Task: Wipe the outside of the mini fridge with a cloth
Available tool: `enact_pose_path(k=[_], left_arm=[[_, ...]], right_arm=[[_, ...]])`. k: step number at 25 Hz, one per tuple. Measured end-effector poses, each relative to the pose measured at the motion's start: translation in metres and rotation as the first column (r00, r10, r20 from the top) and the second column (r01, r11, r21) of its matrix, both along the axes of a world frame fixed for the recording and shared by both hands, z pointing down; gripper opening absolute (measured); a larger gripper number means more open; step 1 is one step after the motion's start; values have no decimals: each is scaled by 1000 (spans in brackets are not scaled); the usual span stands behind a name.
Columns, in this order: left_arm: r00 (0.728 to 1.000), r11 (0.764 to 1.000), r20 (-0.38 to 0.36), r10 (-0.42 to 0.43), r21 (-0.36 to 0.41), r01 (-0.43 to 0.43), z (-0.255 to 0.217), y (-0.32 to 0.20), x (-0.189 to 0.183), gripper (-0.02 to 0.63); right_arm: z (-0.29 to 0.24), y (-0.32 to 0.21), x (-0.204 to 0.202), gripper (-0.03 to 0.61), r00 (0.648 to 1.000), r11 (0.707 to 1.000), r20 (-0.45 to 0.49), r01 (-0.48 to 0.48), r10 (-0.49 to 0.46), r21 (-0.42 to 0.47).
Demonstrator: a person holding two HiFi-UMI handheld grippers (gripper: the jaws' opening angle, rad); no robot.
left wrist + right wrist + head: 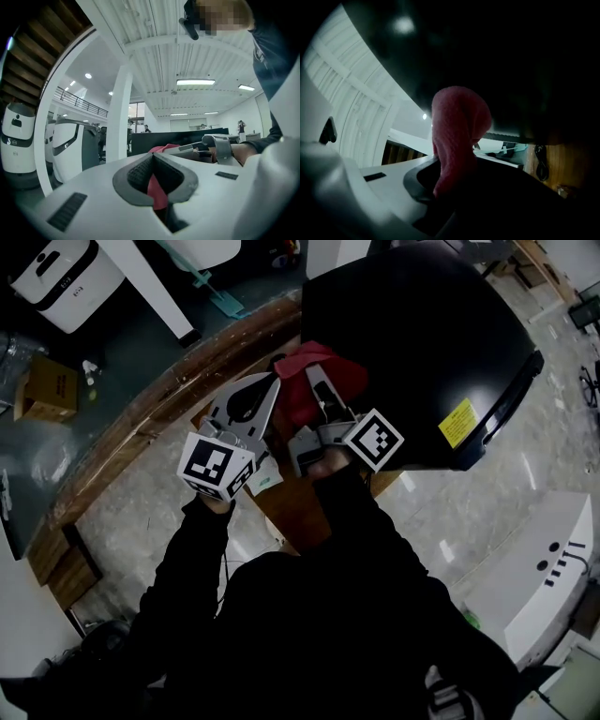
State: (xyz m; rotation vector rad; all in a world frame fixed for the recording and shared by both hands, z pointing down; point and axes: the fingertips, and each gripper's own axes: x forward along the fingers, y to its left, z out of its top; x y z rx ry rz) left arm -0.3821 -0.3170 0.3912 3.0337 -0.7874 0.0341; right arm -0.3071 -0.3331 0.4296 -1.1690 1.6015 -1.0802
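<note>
Red cloth [302, 381] against black fridge [422, 343], left claw [153, 161] nipping it

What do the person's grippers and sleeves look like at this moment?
The left gripper and right gripper are both pale grey plastic with dark grey ribbed jaw pads. Each carries a cube of black-and-white square markers. The person wears long black sleeves.

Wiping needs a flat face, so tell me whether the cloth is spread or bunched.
Bunched: the red cloth is a crumpled lump pinched by the left gripper and right gripper beside the black fridge.
</note>
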Motion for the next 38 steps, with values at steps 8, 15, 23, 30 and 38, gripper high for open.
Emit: enact_pose_path(k=[8,15,23,30,38], left_arm=[[1000,1000,-10,9,19,-9,-7,-31,20,6],[999,999,38,32,-39,-31,33,-43,33,6],[991,987,122,60,-154,-41,122,-52,47,6],[972,968,214,96,-249,-41,204,-51,54,6],[937,939,323,134,-344,-16,297,-66,66,6]], right_arm=[[3,-36,28,34,974,993,195,-119,116,2],[33,-41,34,34,949,988,273,-152,155,-32],[118,-48,37,34,930,979,316,-151,188,-139],[204,-45,35,34,914,957,333,-153,232,-246],[304,-49,41,34,907,930,323,-160,270,-330]])
